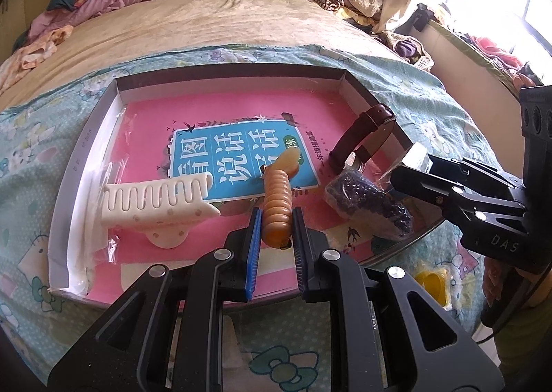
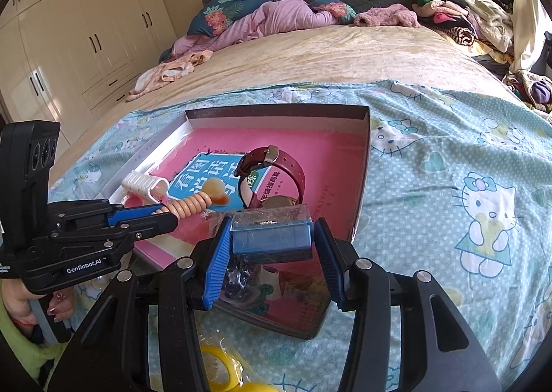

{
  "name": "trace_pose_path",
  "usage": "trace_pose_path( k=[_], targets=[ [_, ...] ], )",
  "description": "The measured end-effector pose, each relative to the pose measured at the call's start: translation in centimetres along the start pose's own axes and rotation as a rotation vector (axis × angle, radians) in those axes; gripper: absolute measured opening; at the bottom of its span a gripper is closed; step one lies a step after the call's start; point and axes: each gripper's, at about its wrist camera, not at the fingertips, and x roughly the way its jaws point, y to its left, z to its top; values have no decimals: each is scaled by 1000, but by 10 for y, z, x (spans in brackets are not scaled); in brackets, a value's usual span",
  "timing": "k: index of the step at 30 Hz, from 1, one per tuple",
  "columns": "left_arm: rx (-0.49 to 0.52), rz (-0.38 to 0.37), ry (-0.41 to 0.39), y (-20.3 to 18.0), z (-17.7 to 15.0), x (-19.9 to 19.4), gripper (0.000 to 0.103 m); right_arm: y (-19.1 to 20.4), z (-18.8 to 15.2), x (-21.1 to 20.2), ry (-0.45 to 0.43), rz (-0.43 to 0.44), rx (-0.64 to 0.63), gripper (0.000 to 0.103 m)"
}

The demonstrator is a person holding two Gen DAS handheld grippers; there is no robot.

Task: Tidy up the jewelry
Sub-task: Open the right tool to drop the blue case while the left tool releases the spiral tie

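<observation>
The left gripper (image 1: 275,219) fills the foreground of its own view, its blue-padded fingers (image 1: 254,233) pinching the near end of an amber ribbed hair clip (image 1: 277,205) that points away over the pink book (image 1: 220,123) lying in a shallow cardboard box lid (image 1: 82,157) on the bed (image 1: 207,23). In the right wrist view the same clip (image 2: 193,204) sticks out past the left fingers, above the book's blue title panel. The right gripper (image 2: 272,237) has its fingers (image 2: 217,254) part-way spread, holding a small clear-topped blue box (image 2: 272,237) between the pads; the left pad touches the box's side, while contact on the right pad cannot be judged. Inside the lid, a white comb-toothed hair claw (image 1: 155,205) lies at the left, a brown leather-strap watch (image 1: 362,137) stands on edge at the right, and a dark beaded bracelet in clear wrap (image 1: 369,205) lies just beside the watch. A yellow object (image 2: 224,371) lies on the cartoon-cat sheet (image 2: 465,202) near the lid's front edge
</observation>
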Motion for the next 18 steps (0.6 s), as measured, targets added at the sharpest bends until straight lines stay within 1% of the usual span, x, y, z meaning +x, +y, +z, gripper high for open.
trace_pose_path(
  k=[13, 18],
  targets=[
    [-9, -7, 5, 3, -3, 0, 10, 1, -1, 5, 14, 1, 6, 47],
    [-12, -9, 1, 3, -3, -1, 10, 3, -2, 1, 6, 1, 9, 55]
  ],
)
